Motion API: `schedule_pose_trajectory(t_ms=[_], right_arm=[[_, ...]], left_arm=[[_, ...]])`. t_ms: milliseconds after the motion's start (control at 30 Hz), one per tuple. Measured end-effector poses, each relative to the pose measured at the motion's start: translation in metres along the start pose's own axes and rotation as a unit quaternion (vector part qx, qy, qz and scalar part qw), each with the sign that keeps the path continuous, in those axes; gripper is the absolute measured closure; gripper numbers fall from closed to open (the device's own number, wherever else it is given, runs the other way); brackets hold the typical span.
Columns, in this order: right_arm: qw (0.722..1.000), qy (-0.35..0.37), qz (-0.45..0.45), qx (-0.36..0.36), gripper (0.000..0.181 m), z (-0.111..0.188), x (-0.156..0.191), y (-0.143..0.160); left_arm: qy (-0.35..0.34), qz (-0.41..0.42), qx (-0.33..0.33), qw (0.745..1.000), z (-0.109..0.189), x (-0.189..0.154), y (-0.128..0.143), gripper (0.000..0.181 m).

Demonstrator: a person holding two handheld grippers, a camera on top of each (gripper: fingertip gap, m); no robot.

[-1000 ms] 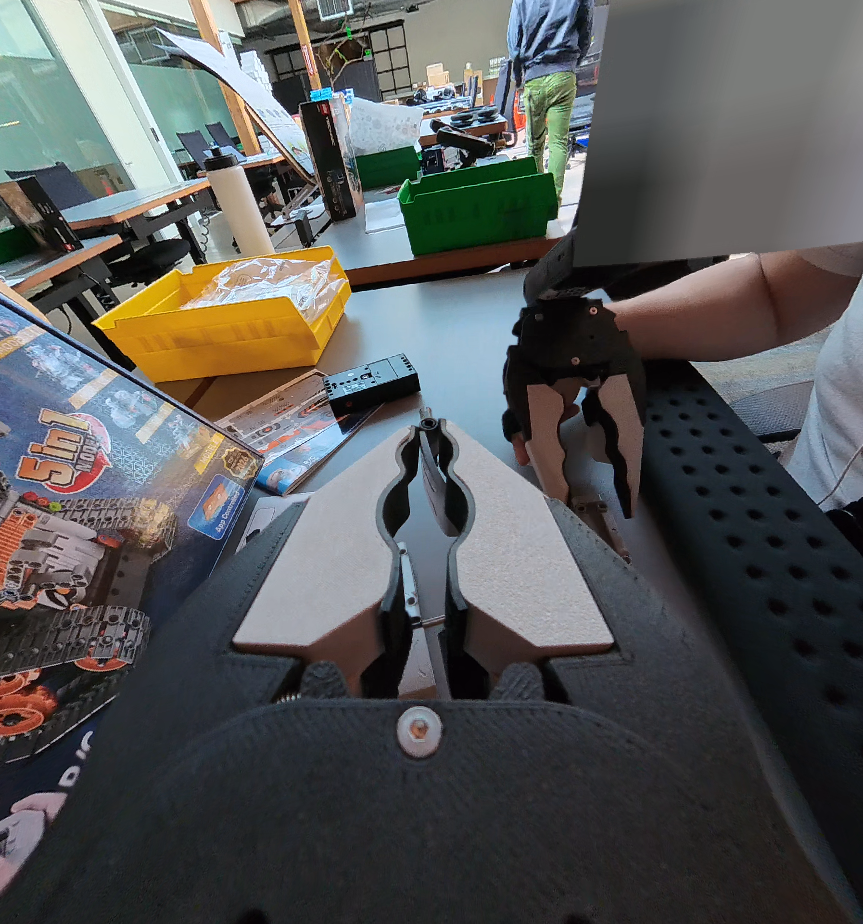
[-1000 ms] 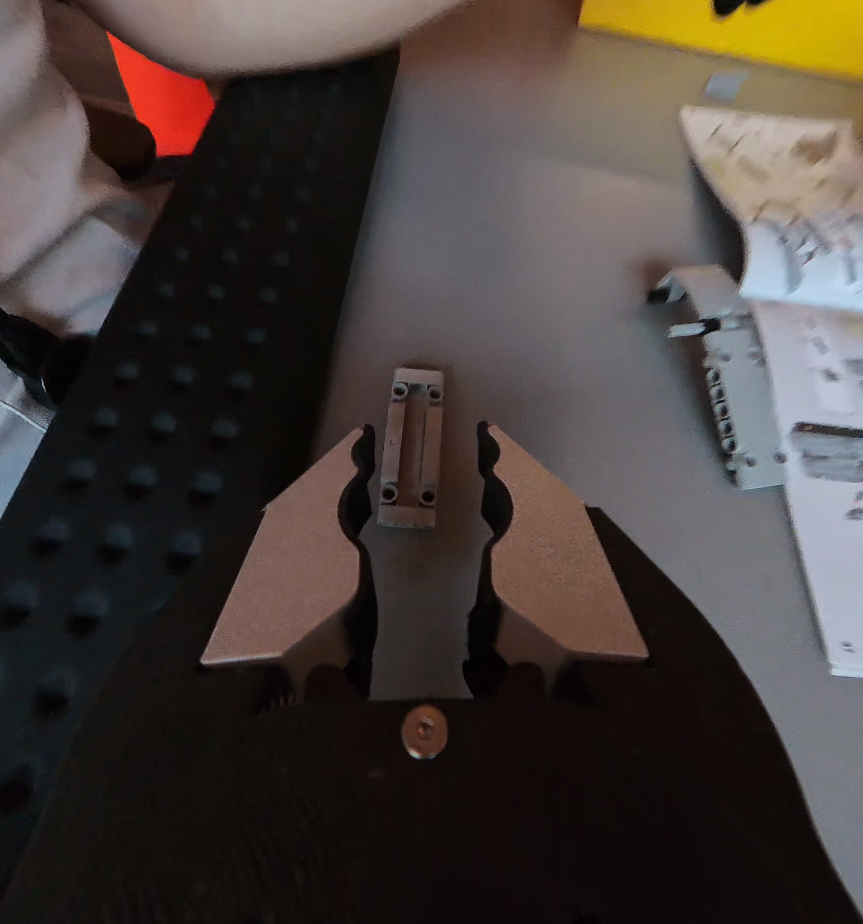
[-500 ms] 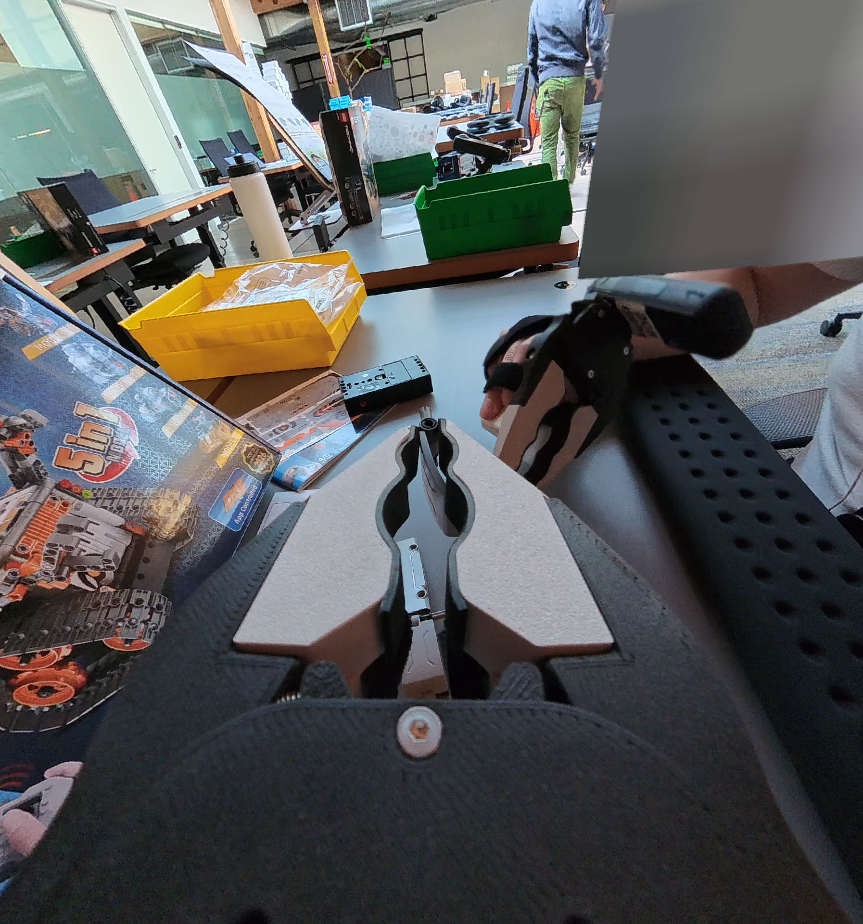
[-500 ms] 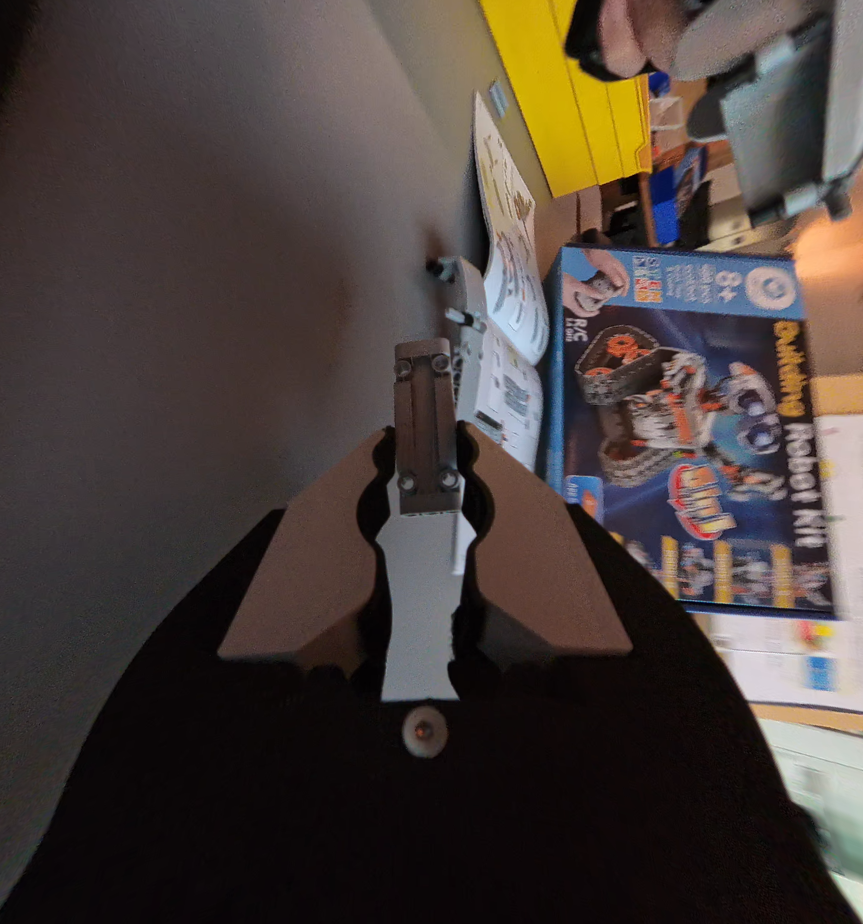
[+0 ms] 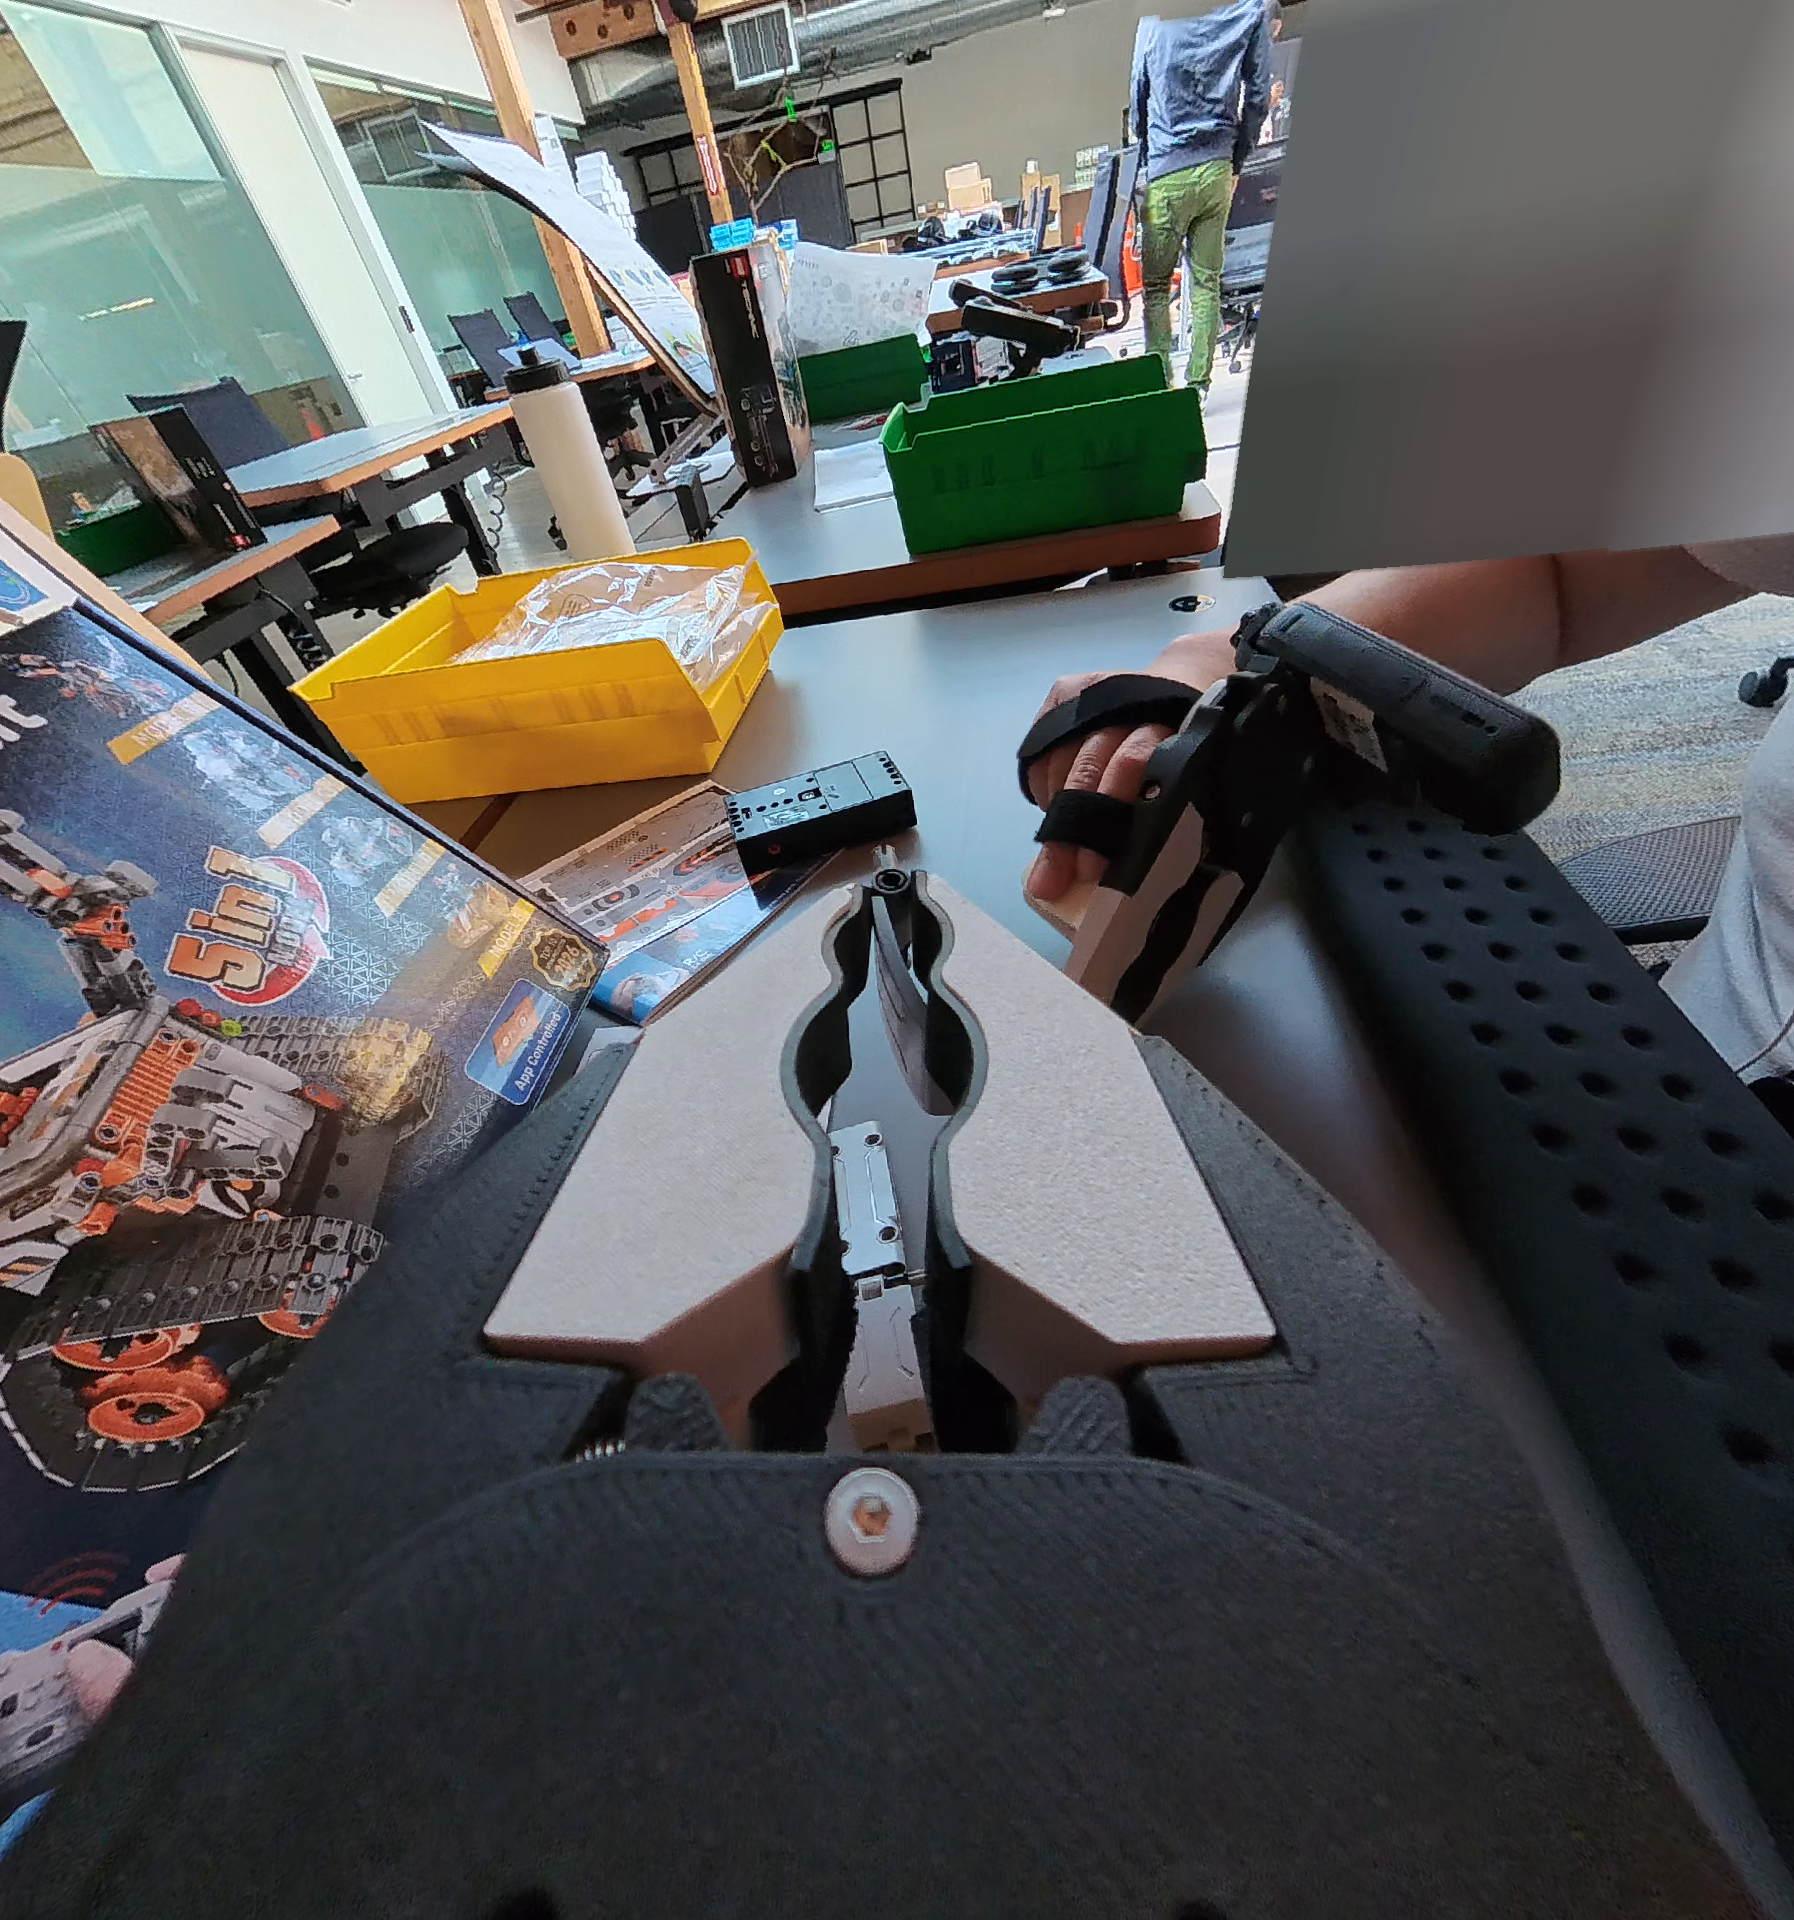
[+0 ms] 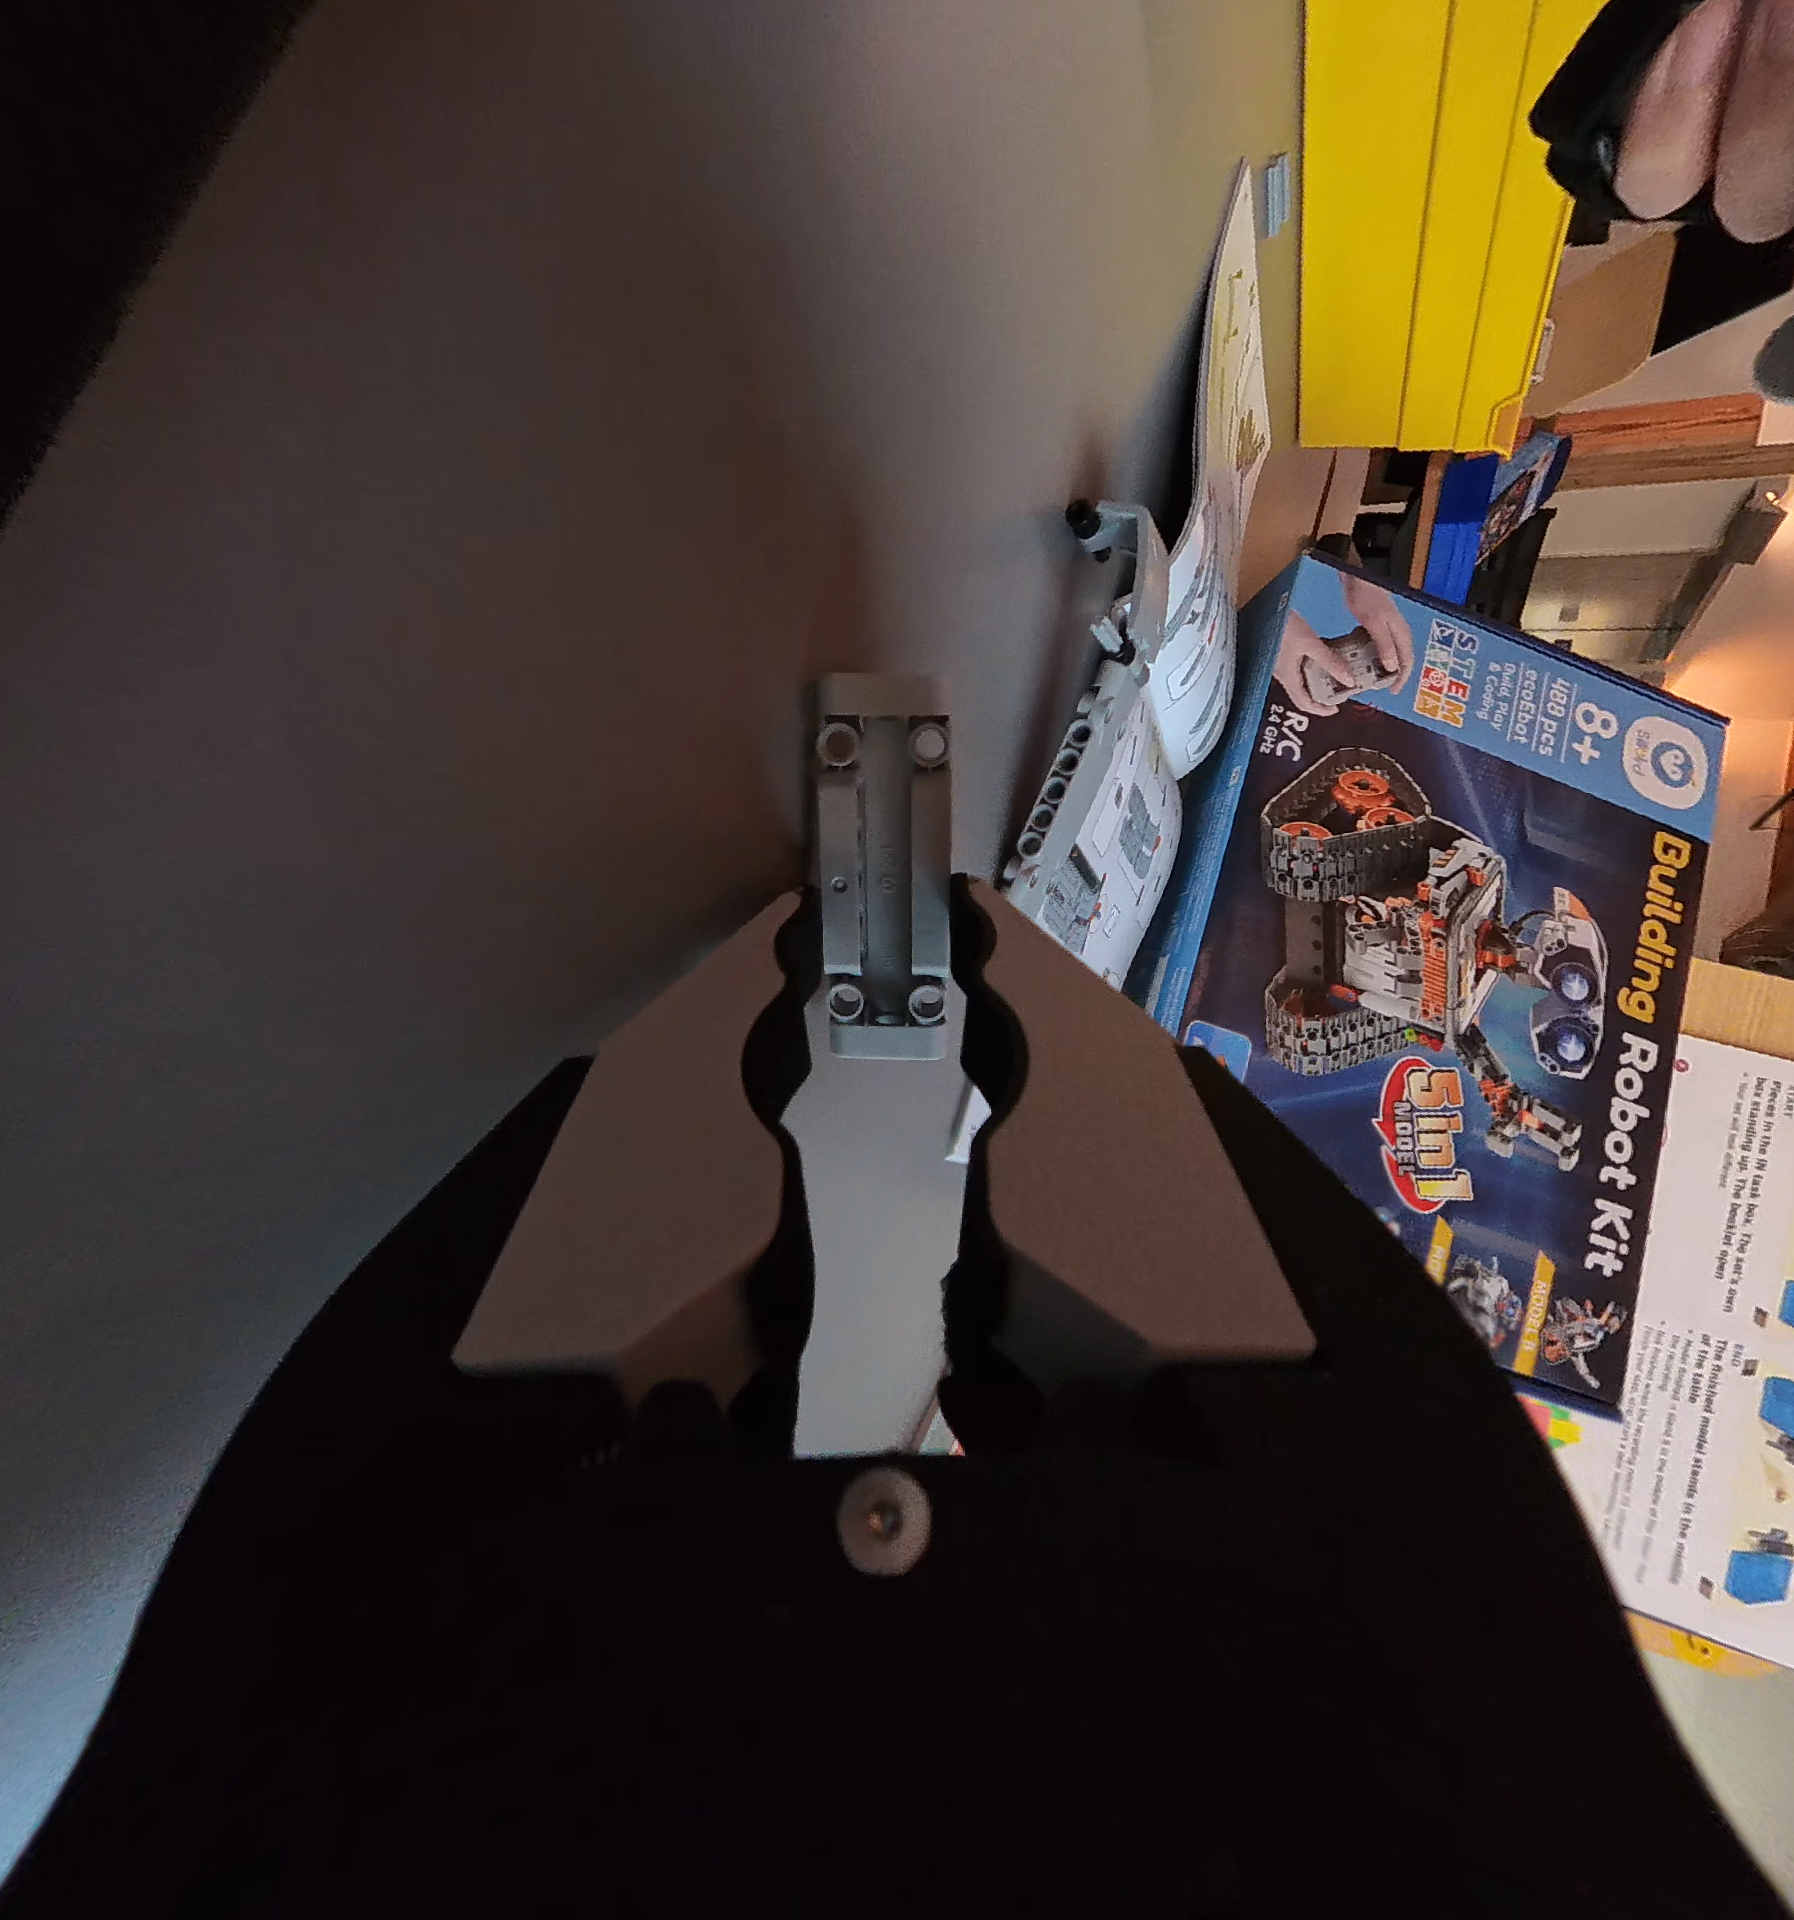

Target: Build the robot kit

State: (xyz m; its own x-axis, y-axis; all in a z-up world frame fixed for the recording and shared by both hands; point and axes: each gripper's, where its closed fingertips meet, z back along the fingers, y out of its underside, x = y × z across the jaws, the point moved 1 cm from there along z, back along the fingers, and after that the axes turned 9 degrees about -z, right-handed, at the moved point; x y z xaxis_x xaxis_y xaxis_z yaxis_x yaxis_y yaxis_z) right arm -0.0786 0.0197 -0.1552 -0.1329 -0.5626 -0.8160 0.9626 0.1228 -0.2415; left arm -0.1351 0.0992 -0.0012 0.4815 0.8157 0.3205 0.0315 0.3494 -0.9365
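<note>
At the left of the left wrist view stands the kit box (image 5: 197, 1039), with the yellow bin (image 5: 550, 696) behind it on the desk (image 5: 976, 665). At centre, the left hand-held gripper (image 5: 898, 914) is clamped on a thin grey piece (image 5: 908, 997). At right, the right hand-held gripper (image 6: 877, 914), rolled onto its side, pinches a grey beam (image 6: 882, 873) clear of the desk.

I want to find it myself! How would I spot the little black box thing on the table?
Start at the yellow bin on the grey table. Just in front of it, toward the left gripper, a colourful booklet lies flat. The small black box sits on that booklet's far corner: the only dark, brick-shaped thing there, much smaller than the big blue kit box.
</note>
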Motion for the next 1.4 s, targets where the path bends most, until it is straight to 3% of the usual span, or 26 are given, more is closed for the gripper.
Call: schedule_pose_trajectory(t_ms=[500, 600, 733, 800, 900, 1000, 1133, 1233, 1333, 1367, 1400], right_arm=[[0.996, -0.079, -0.048, 0.021, 0.157, 0.031, 0.021, 0.002], [0.990, -0.123, -0.063, 0.027, 0.174, 0.037, 0.033, 0.001], [0.986, -0.125, -0.109, 0.020, 0.162, 0.040, 0.031, 0.000], [0.966, -0.176, -0.191, -0.006, 0.154, 0.042, 0.030, -0.004], [0.898, -0.272, -0.346, -0.027, 0.153, 0.042, 0.012, 0.002], [0.859, -0.317, -0.401, -0.046, 0.161, 0.031, -0.012, 0.012], [0.853, -0.373, -0.362, -0.050, 0.164, 0.021, -0.005, 0.008], [0.833, -0.417, -0.363, -0.015, 0.163, 0.016, 0.012, 0.015], [0.822, -0.432, -0.371, -0.018, 0.175, 0.016, 0.017, 0.015], [0.828, -0.421, -0.369, -0.010, 0.175, 0.014, 0.017, 0.018], [0.852, -0.380, -0.359, -0.005, 0.175, 0.010, 0.011, 0.023]], left_arm=[[-0.007, 0.002, 0.001, 1.000, 0.002, 0.002, -0.001, 0.176], [-0.009, 0.000, 0.000, 1.000, 0.003, 0.003, -0.002, 0.176], [-0.008, 0.000, -0.003, 1.000, 0.003, 0.002, -0.004, 0.176], [-0.005, -0.001, -0.005, 1.000, 0.003, 0.001, -0.005, 0.176], [0.001, 0.002, -0.006, 1.000, 0.001, -0.001, -0.005, 0.176], [0.004, 0.002, -0.004, 1.000, 0.000, -0.003, -0.005, 0.176], [0.005, 0.001, -0.003, 1.000, 0.001, -0.003, -0.005, 0.176], [0.005, 0.003, -0.004, 1.000, 0.002, -0.003, -0.005, 0.176], [0.005, 0.004, -0.007, 1.000, 0.004, -0.002, -0.006, 0.176], [0.005, 0.005, -0.007, 1.000, 0.004, -0.002, -0.006, 0.176], [0.004, 0.005, -0.007, 1.000, 0.004, -0.002, -0.006, 0.176]])
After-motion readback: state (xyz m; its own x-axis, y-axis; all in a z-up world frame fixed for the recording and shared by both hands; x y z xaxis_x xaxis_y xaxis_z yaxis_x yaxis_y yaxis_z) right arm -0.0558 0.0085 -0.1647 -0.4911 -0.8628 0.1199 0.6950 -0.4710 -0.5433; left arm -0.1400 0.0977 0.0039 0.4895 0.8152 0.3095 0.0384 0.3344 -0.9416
